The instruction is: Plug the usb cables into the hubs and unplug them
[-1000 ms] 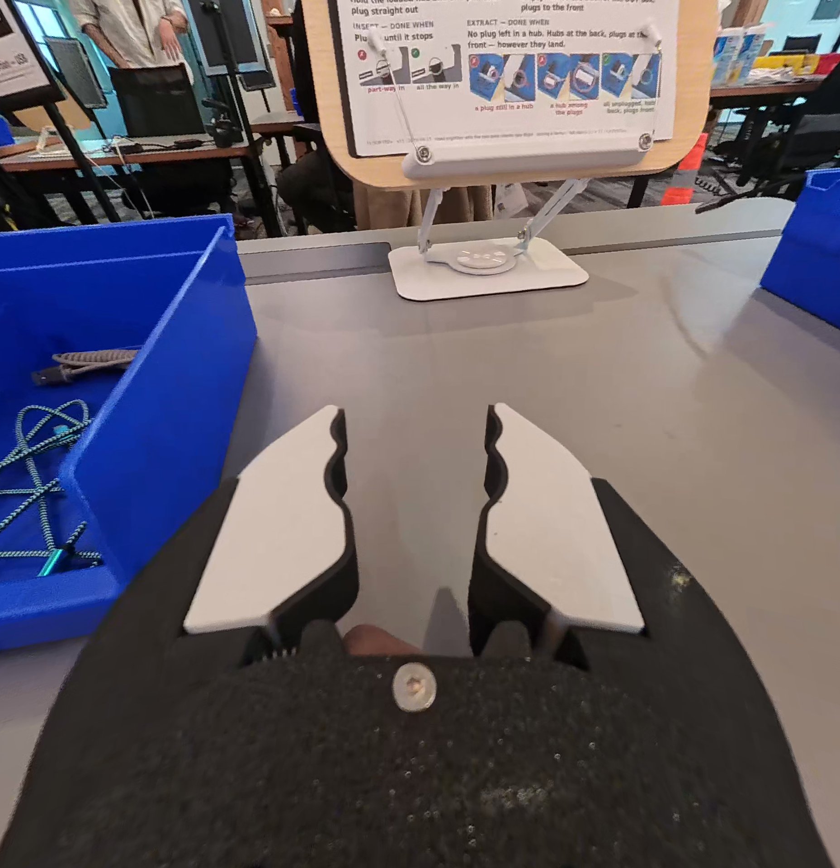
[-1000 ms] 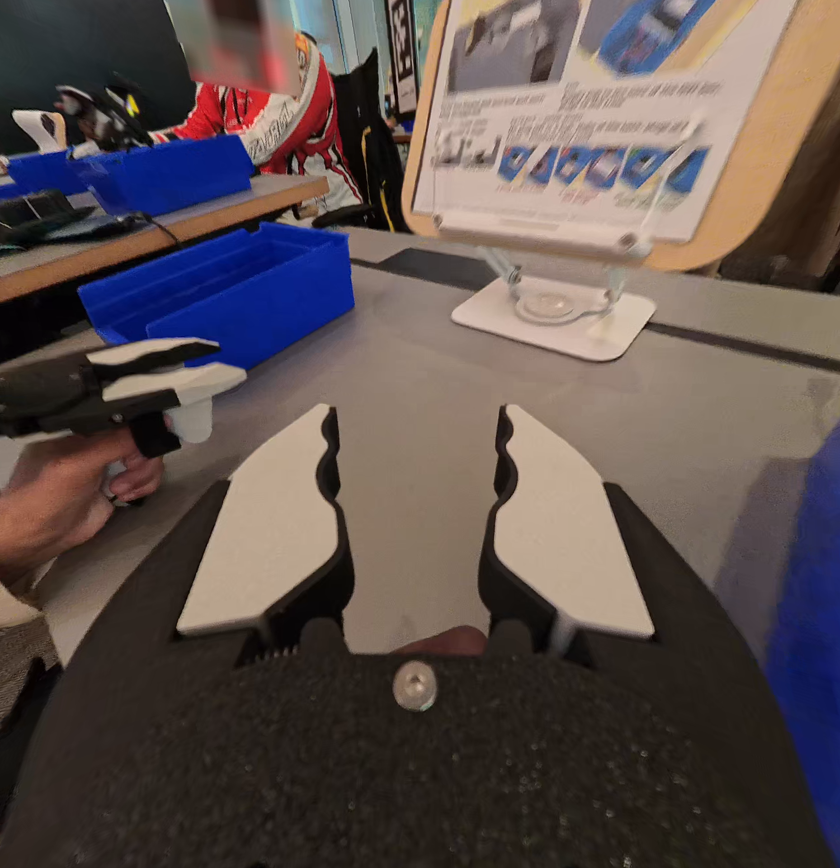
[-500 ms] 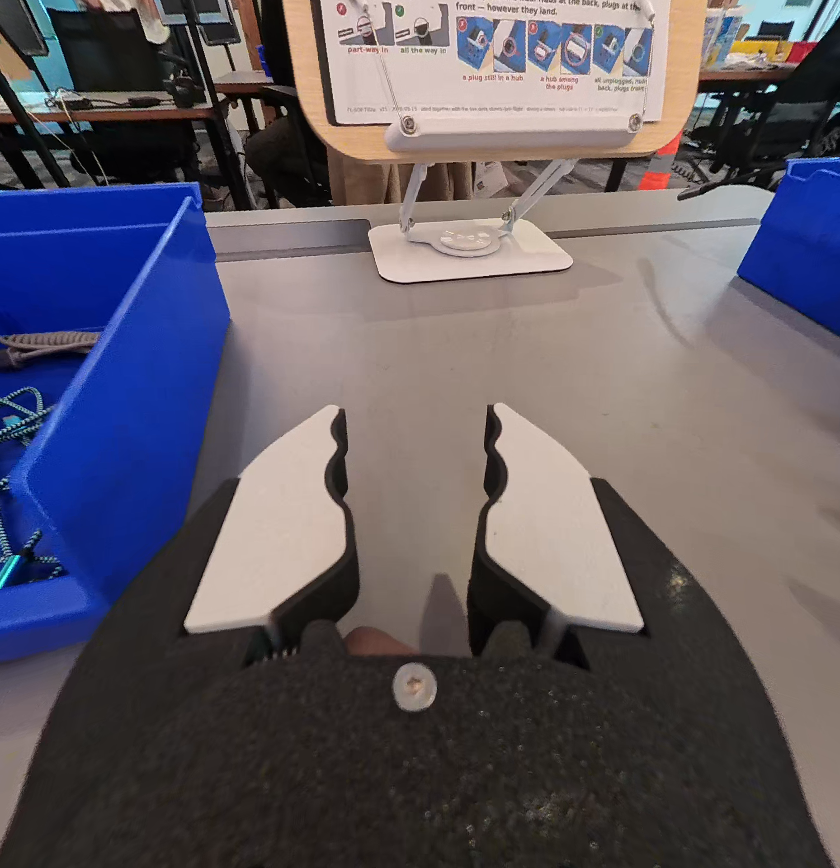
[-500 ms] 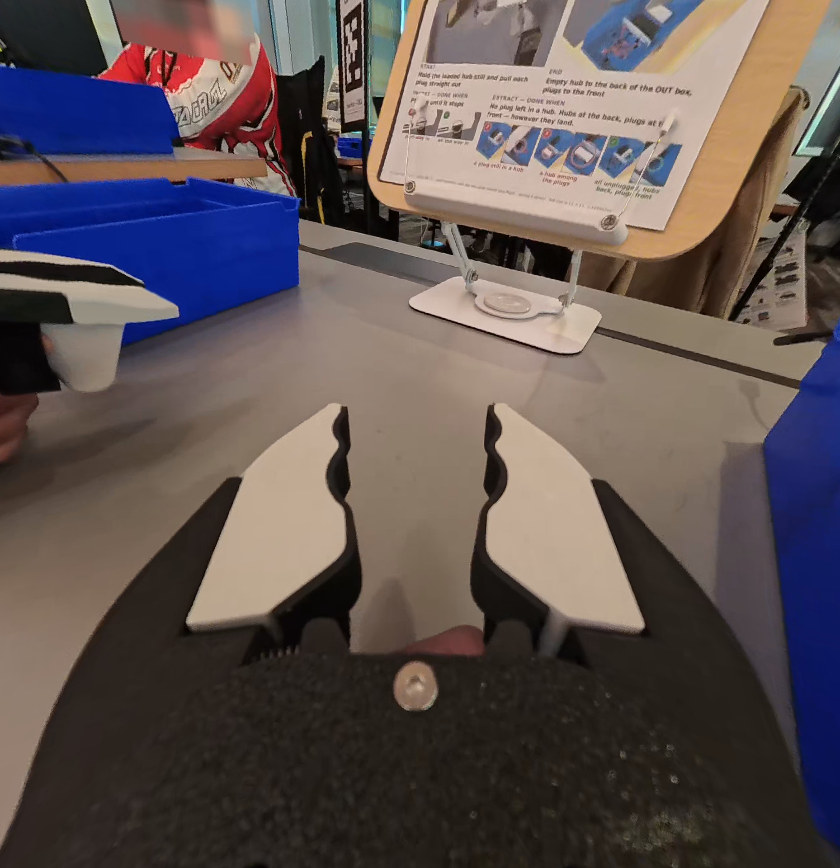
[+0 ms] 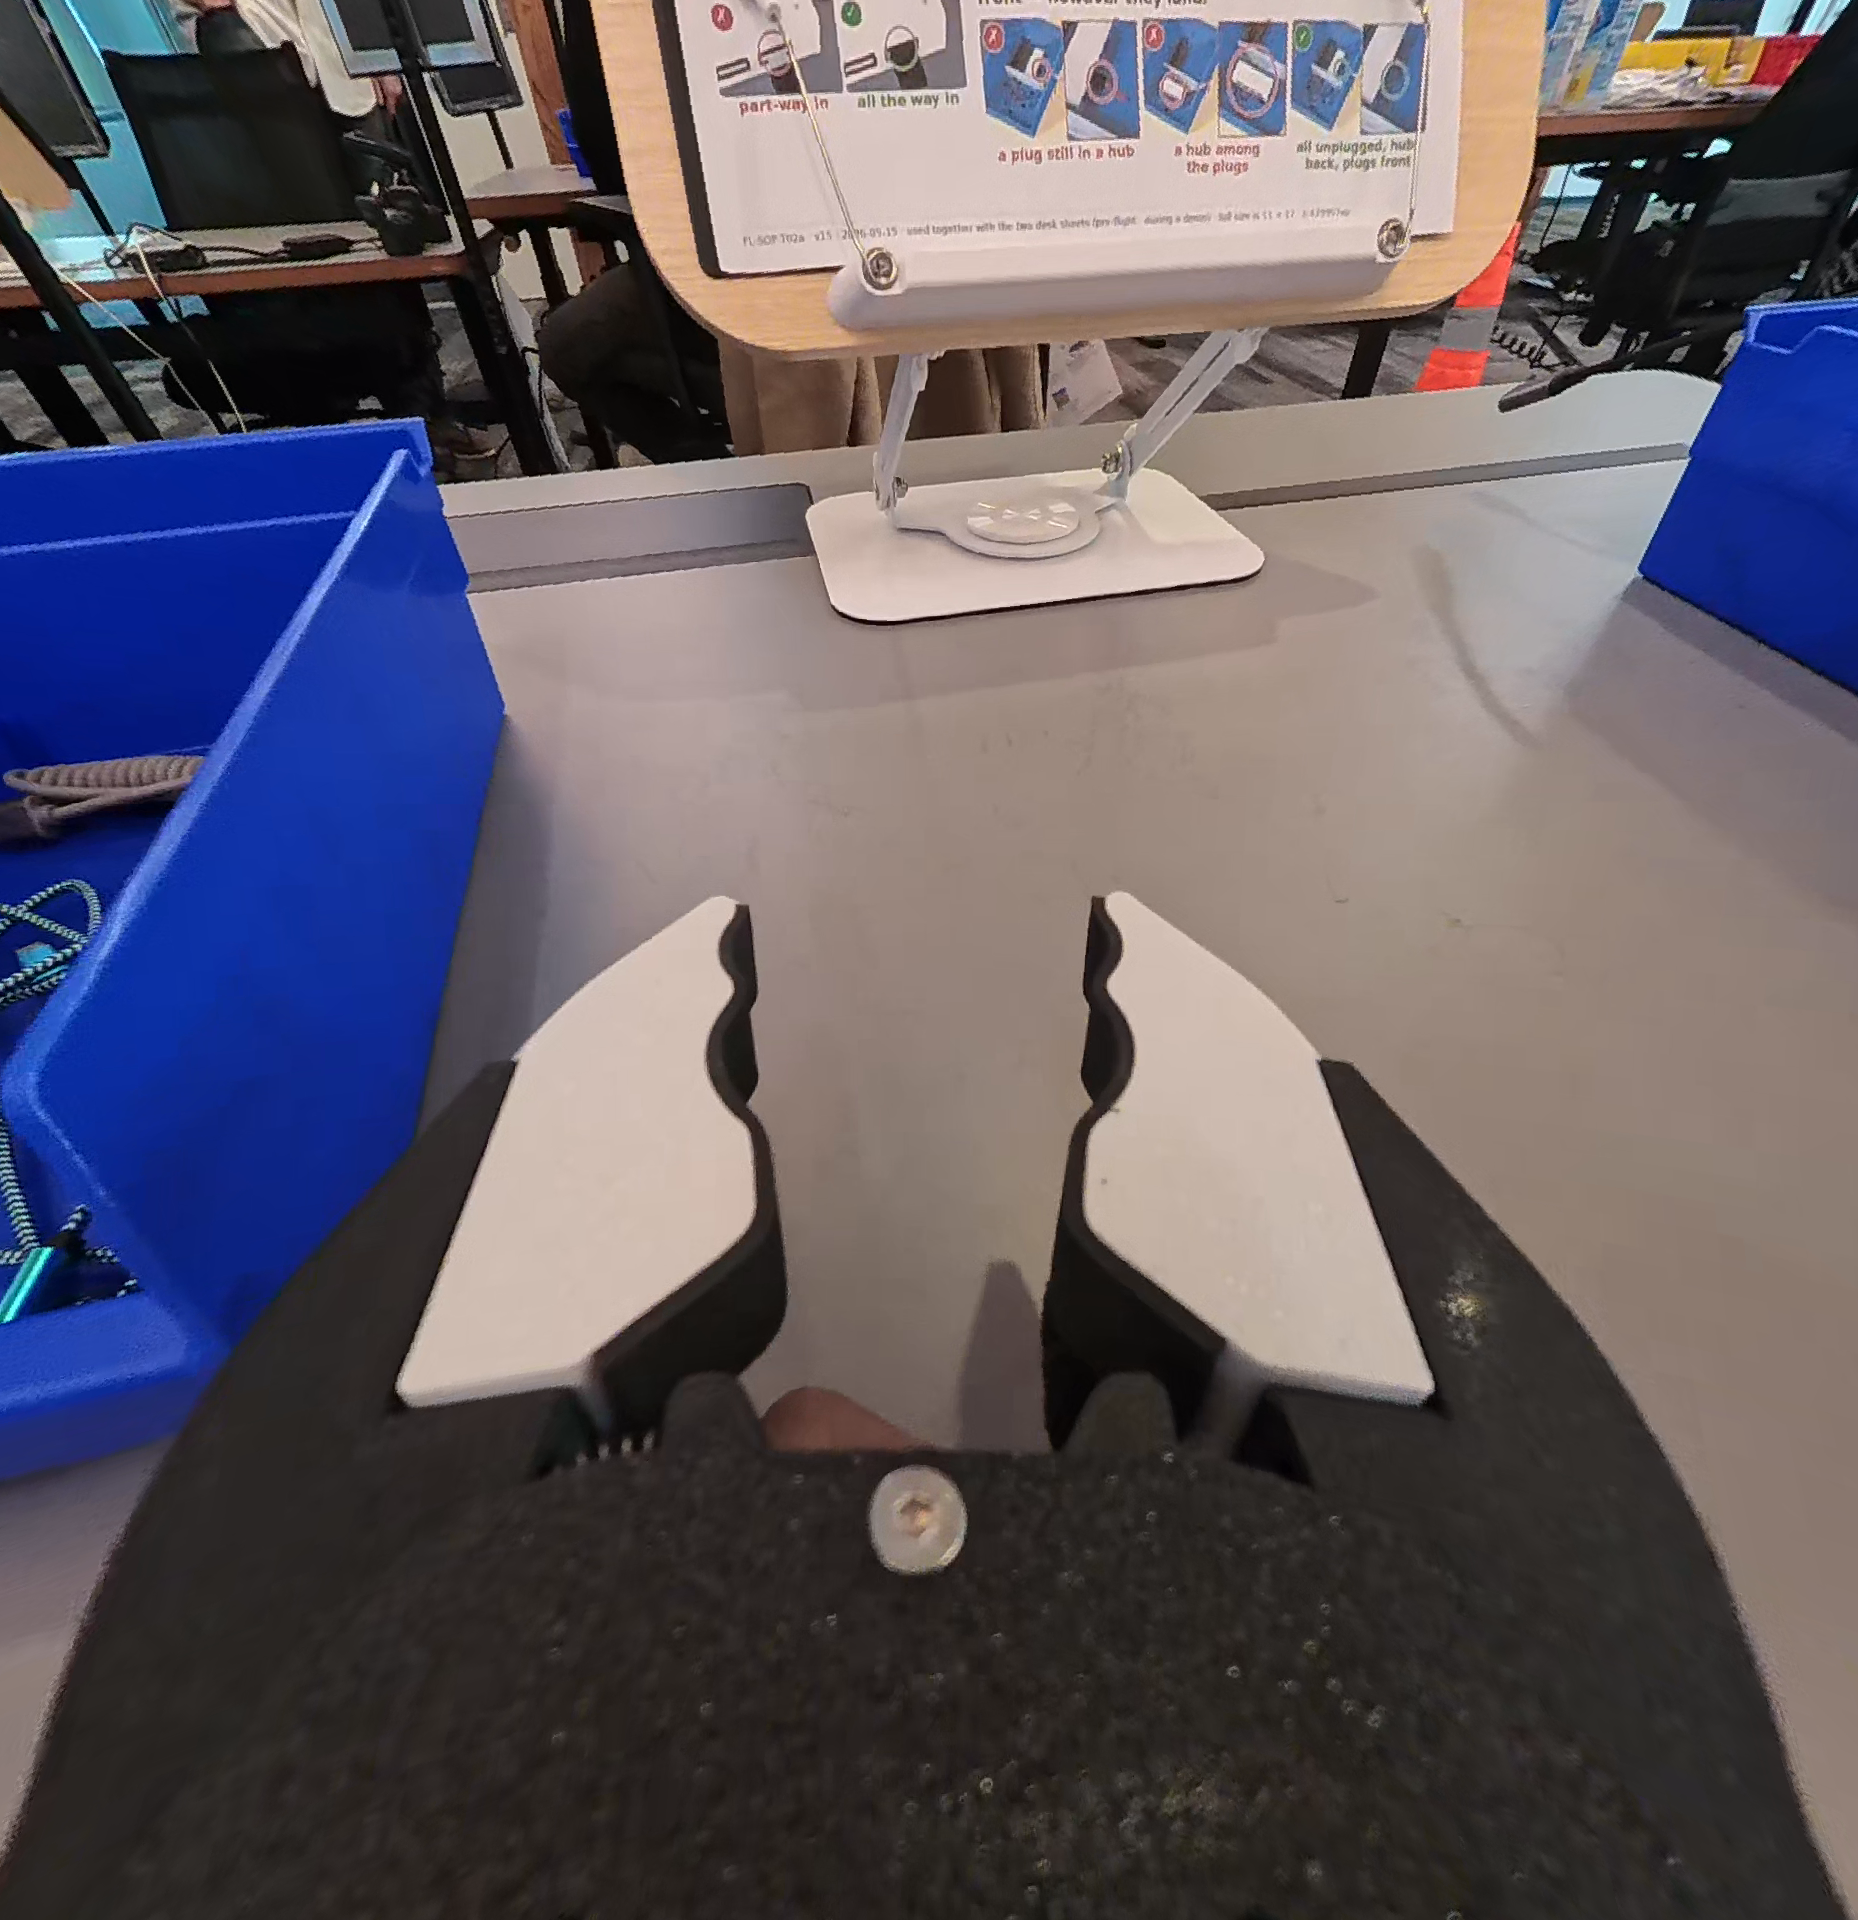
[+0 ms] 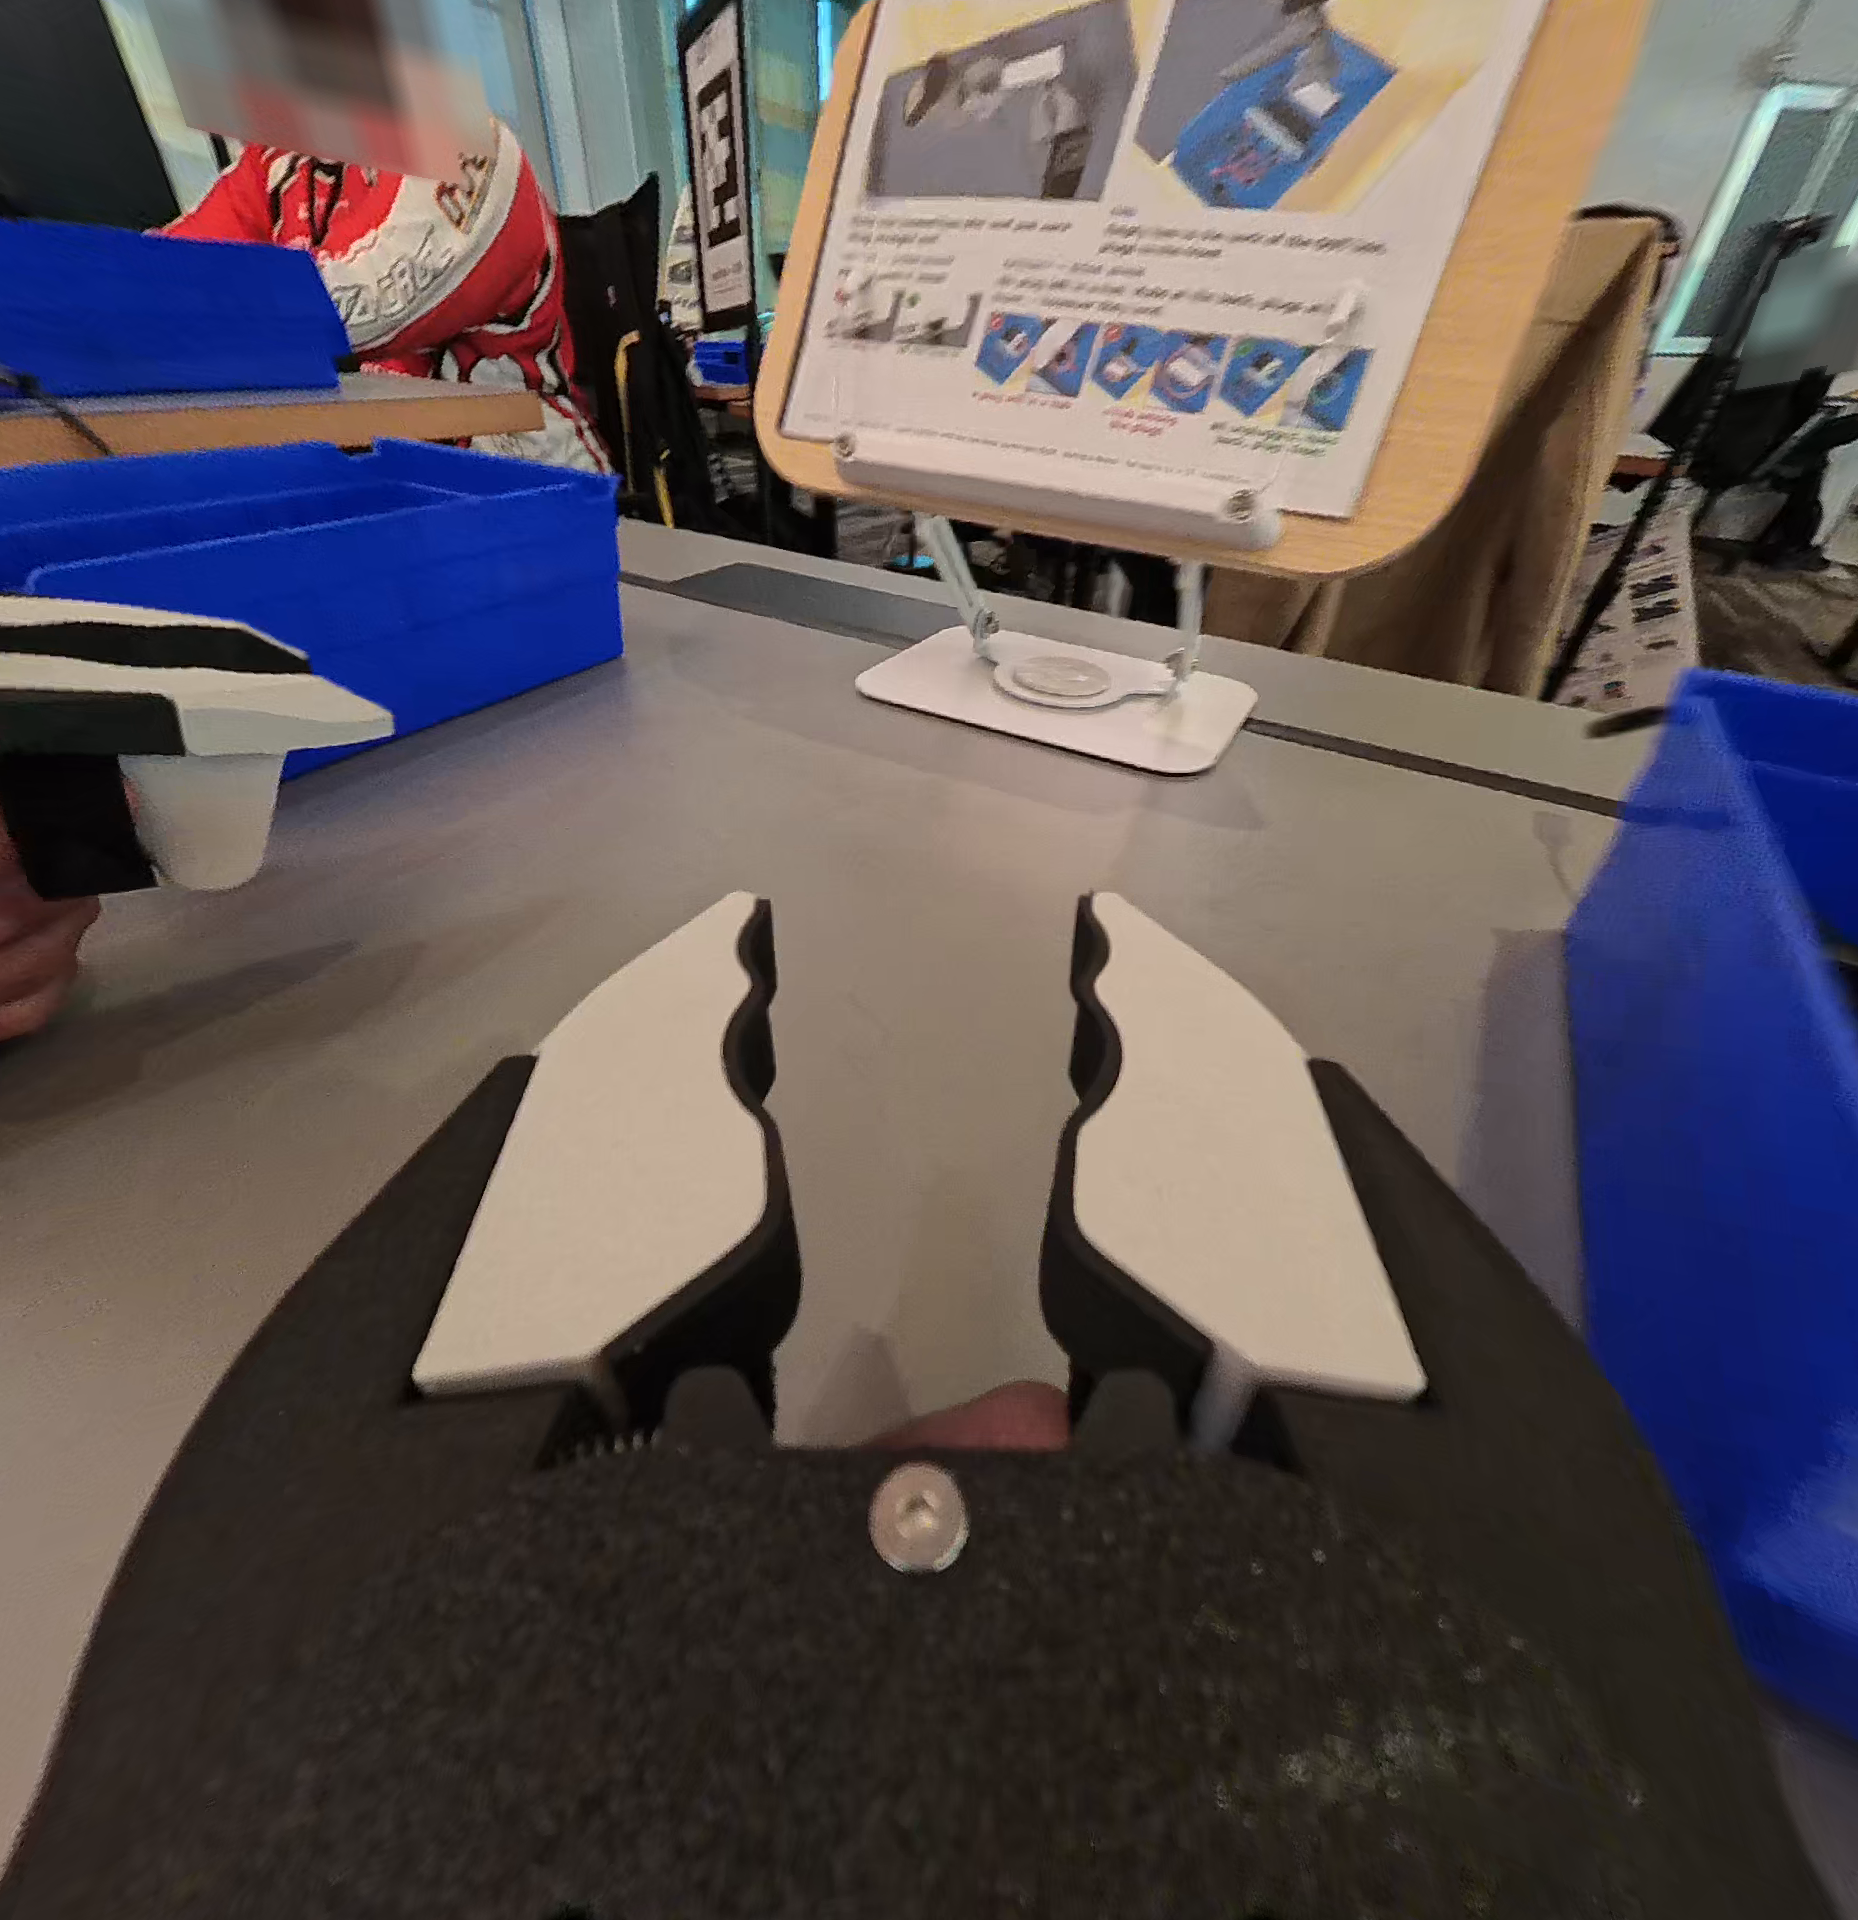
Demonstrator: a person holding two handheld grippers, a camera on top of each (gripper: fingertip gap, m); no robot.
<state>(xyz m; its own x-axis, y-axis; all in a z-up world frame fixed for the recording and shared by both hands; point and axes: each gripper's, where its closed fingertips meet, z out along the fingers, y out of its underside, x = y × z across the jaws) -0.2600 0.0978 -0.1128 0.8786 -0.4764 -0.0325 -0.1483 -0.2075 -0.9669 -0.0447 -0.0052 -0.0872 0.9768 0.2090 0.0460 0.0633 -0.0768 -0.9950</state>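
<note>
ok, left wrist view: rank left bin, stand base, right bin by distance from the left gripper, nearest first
1. Left bin: just left of the open left gripper, cables inside.
2. Stand base: straight ahead, at the table's far edge.
3. Right bin: far right. It looks farther than the base, but the margin is small.

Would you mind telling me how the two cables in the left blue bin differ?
The grey braided cable lies bundled farther back in the left blue bin, while the green-and-black patterned cable sprawls in loose loops nearer the front. The grey one is plain-coloured; the patterned one ends in a shiny teal plug. Both lie loose, untouched.
</note>
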